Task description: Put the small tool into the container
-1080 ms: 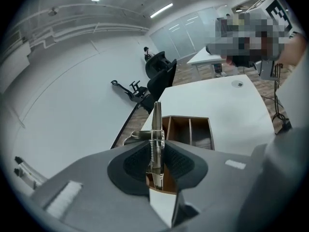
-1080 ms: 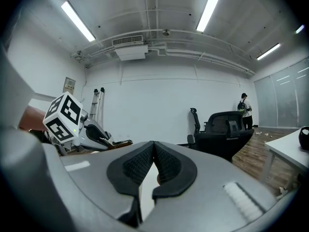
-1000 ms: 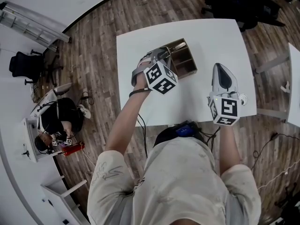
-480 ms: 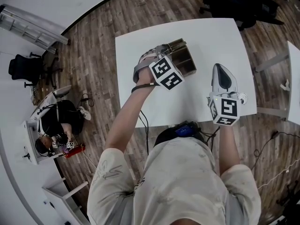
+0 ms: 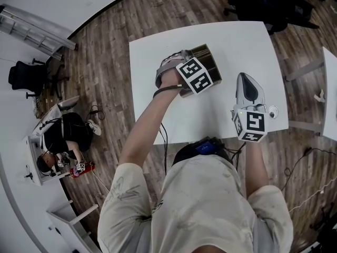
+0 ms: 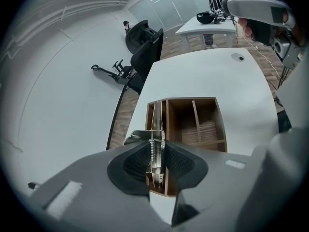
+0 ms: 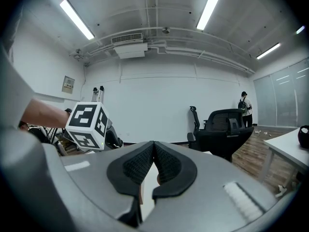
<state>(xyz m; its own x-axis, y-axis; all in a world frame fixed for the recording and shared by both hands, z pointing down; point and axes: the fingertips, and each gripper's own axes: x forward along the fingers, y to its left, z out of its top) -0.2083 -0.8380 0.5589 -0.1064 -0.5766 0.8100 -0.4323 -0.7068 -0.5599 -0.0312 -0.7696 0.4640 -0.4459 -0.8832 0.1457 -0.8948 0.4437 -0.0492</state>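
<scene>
The left tongs (image 6: 157, 151) are clenched on the small tool (image 6: 155, 129). It is a thin, flat piece of bright metal seen edge-on, with a fine coil spring along its middle and a short cross-piece sticking out to the left. The black ribbed pads (image 6: 178, 161) press it from both sides, and it stands upright between them. Its far end lines up with the narrow slot at the left side of the container (image 6: 190, 99). Whether the tip is already inside that slot cannot be told.

The container is an open-topped box of brown wood with thin walls. Straight dividers split it into a slim left slot and wider compartments, and pale slatted pieces lie in the right-hand one. It stands on the smooth white desk (image 6: 203, 76).

In the head view the left tongs (image 5: 176, 62) point steeply down over the near left corner of the box (image 5: 202, 49). Their black-and-white marker cube (image 5: 196, 75) covers part of it.

The right tongs (image 7: 153, 146) are shut with nothing in them, the ribbed pad tips meeting in a point. In the head view they (image 5: 245, 83) are held over the desk (image 5: 237, 41) well to the right of the box, with a small round object (image 5: 272, 111) just beside them.
</scene>
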